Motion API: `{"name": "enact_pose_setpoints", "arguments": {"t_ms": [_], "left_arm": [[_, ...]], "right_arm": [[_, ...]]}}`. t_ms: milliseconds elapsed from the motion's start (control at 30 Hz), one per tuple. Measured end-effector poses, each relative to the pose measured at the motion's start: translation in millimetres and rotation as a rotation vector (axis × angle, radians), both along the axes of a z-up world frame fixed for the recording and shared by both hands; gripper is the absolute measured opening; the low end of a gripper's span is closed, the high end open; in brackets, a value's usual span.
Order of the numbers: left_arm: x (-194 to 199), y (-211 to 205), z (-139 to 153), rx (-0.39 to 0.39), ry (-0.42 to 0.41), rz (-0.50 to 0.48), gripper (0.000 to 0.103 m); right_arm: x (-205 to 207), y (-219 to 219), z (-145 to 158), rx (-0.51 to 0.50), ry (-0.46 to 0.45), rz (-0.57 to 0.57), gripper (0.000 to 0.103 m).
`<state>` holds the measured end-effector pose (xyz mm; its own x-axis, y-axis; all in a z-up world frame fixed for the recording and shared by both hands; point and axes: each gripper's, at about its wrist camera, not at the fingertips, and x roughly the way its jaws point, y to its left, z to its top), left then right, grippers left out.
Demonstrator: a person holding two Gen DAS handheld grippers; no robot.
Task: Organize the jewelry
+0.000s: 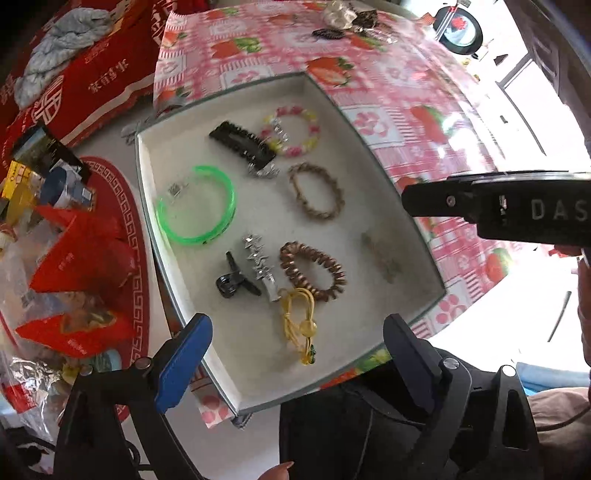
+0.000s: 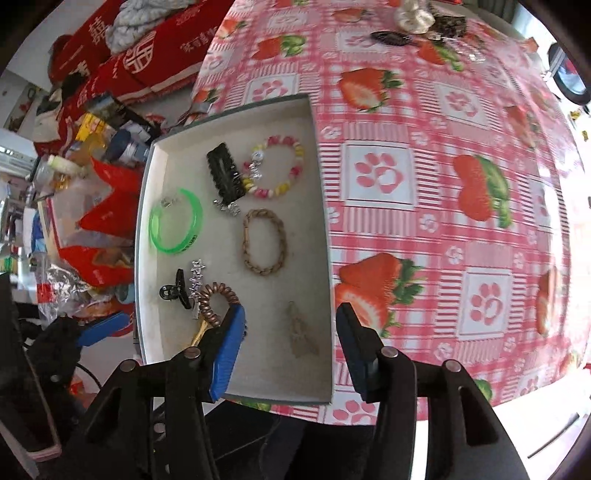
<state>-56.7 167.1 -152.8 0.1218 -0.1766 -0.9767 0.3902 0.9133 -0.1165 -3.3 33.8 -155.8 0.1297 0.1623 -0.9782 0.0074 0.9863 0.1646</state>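
Observation:
A shallow white tray [image 1: 155,206] lies on the strawberry tablecloth [image 2: 424,229]. Inside it are a green bangle [image 1: 195,206], a black hair clip [image 1: 242,144], a pink-yellow bead bracelet [image 1: 291,131], a tan braided bracelet [image 1: 316,192], a brown bead bracelet [image 1: 314,271], a silver star clip [image 1: 258,262], a black claw clip [image 1: 232,280], a yellow cord tie [image 1: 299,321] and a pale, faint piece [image 2: 301,332]. My left gripper [image 1: 295,354] hangs open above the yellow tie, holding nothing. Over the pale piece my right gripper [image 2: 291,350] stands open and empty.
More jewelry [image 1: 351,18] sits in a small pile at the far edge of the table. Red boxes [image 1: 92,85] with a grey cloth stand at the back left. Red packets, bags and bottles [image 1: 66,258] crowd the tray's left side.

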Motion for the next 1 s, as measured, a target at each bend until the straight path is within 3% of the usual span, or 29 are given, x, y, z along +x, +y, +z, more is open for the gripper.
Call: {"name": "enact_pose_setpoints", "arguments": {"t_ms": [233,267,333,433,500,1000], "left_arm": [[2,-3,14,0.014,-0.023,0.006,0.099],[2,-3,17,0.019,-0.027,0.008,0.099],[3,-4,21,0.027,-0.035,0.009,0.099],[4,-4,27,0.047,-0.063,0.014,0.099],[4,-5,31,0.060,-0.084,0.020,0.099],[13,3,62,0.119,-0.159,0.078,0.099]], "right_arm": [[-16,-22,19,-0.015,-0.004,-0.038,0.057],[-18,-24,21,-0.018,-0.009,-0.043,0.059],[-20,-26,25,-0.016,-0.014,-0.048,0.075],[-22,-27,33,-0.020,-0.032,-0.046,0.076],[-23,-27,38,-0.032,-0.042,-0.039,0.082],[-28,-26,77,-0.082,-0.137,-0.031,0.086]]}}
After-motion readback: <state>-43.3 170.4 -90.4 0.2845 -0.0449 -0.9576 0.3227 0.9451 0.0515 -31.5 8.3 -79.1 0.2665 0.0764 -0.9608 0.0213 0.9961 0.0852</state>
